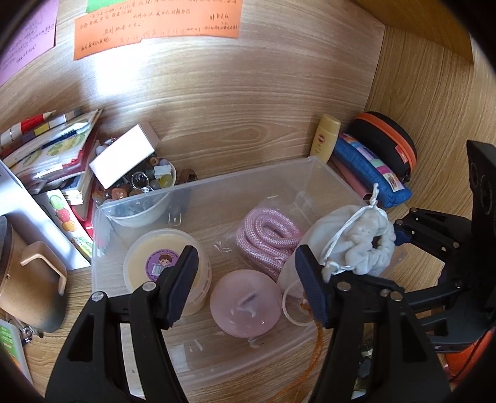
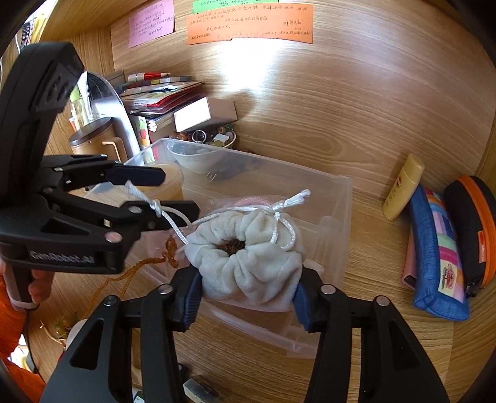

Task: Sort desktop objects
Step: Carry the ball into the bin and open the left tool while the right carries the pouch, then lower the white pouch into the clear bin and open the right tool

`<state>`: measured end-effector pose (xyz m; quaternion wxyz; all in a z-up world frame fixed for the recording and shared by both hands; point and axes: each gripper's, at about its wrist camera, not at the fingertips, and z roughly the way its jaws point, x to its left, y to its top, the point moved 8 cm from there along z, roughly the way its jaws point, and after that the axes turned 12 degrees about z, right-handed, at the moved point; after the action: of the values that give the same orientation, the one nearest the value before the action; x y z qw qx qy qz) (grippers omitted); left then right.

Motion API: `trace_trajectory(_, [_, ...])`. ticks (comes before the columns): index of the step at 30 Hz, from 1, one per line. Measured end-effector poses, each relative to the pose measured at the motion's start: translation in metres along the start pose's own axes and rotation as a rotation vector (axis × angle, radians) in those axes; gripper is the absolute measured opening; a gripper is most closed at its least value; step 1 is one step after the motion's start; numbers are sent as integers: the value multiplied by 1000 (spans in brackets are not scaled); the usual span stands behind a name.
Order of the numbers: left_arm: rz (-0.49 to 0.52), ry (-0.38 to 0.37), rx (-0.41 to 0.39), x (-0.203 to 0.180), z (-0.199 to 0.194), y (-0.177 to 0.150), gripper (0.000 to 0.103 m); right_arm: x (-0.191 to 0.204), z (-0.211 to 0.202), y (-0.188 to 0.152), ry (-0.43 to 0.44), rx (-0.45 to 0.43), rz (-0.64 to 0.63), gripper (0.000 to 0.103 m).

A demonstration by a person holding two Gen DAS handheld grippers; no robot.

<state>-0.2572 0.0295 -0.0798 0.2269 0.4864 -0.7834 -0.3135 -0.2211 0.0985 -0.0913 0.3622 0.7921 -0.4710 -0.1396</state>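
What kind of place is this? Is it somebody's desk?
Most likely a home study desk set in a wooden nook. Handwritten sticky notes hang on the back panel, books are stacked on one side, and a pencil case lies on the other.

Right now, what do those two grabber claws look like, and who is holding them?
Both are black plastic, shaped like big clamps. The right gripper has silver rivets and blue ribbed fingertips. The left gripper has "GenRobot.AI" printed in grey on its side. A person's hand with an orange sleeve grips its handle. No cables show.
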Motion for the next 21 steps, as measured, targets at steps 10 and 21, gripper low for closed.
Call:
trace_trajectory(10, [-15, 3, -3, 7, -5, 1, 71, 1, -2, 0, -22, -11, -14, 70])
trace_trajectory(21, [0, 9, -7, 3, -14, 3, 82, 3, -10, -5, 3, 10, 10, 82])
